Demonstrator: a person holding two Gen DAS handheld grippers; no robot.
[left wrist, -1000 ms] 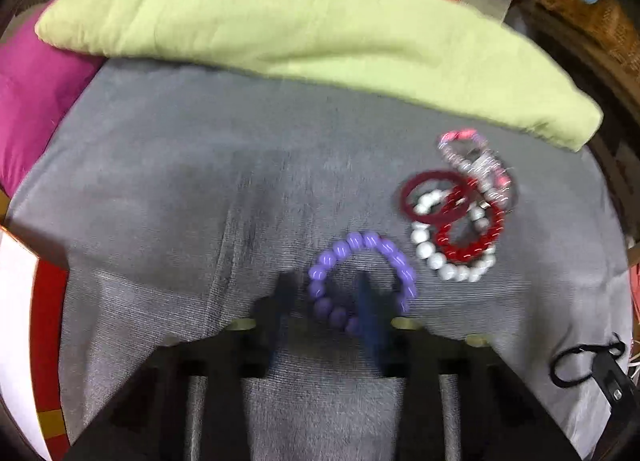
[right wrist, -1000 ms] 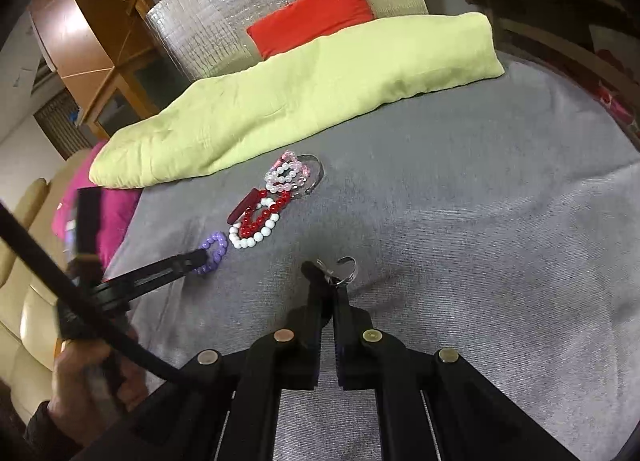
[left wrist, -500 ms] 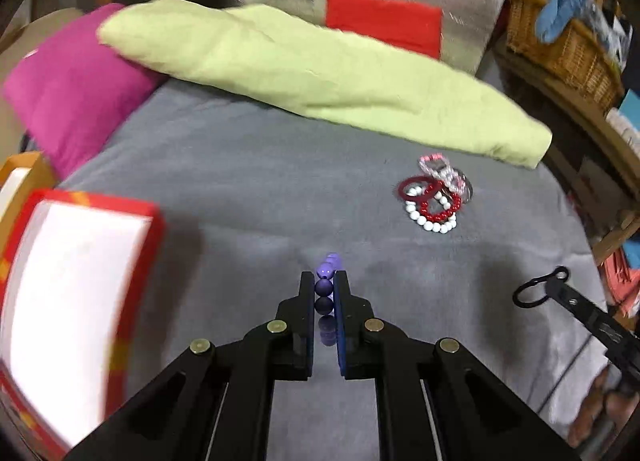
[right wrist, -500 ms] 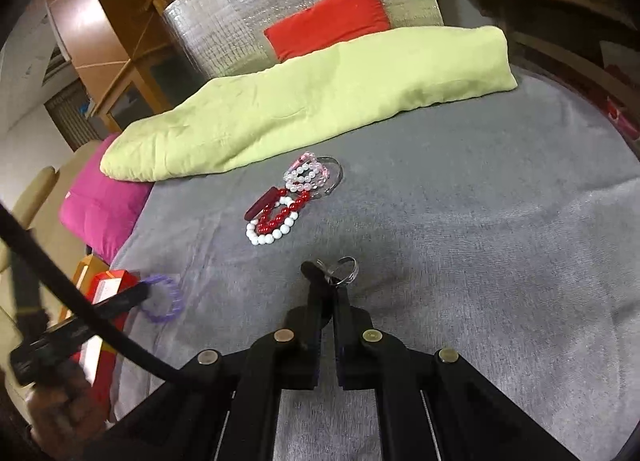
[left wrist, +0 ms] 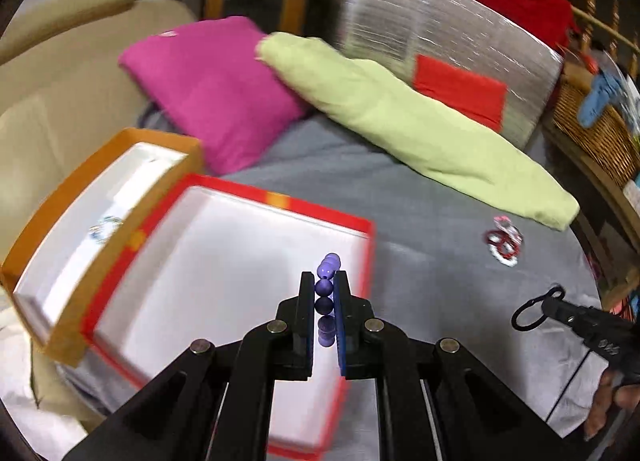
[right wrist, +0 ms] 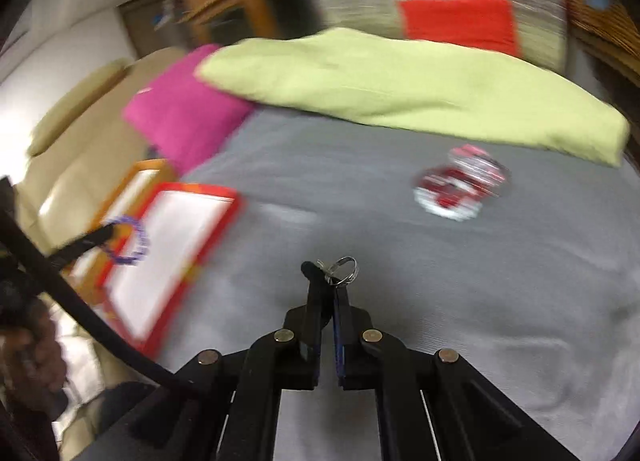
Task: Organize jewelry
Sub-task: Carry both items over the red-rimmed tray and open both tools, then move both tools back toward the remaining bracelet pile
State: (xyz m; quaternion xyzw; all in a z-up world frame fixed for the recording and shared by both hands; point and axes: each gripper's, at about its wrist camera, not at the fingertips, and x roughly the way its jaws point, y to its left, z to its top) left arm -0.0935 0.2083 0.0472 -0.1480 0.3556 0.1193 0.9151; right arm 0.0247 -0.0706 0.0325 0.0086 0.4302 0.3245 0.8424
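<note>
My left gripper (left wrist: 324, 281) is shut on a purple bead bracelet (left wrist: 327, 265) and holds it above the near right part of a red-rimmed white box (left wrist: 280, 201). The bracelet also shows in the right wrist view (right wrist: 134, 239), hanging over that box (right wrist: 200, 193). My right gripper (right wrist: 330, 281) is shut on silver rings (right wrist: 344, 269) above the grey cloth. A pile of red, white and pink bracelets (left wrist: 502, 241) lies on the cloth at the far right; it also shows in the right wrist view (right wrist: 460, 189).
An orange-rimmed white box (left wrist: 80, 189) holding a small bracelet (left wrist: 105, 227) stands left of the red one. A pink cushion (left wrist: 212, 89), a green pillow (left wrist: 400, 121) and a silver cushion (left wrist: 440, 37) line the back. A wicker basket (left wrist: 600, 133) stands at the right.
My left gripper has carried the purple bracelet left, from over the grey cloth to above the red-rimmed box. My right gripper has swung left, still shut on the rings.
</note>
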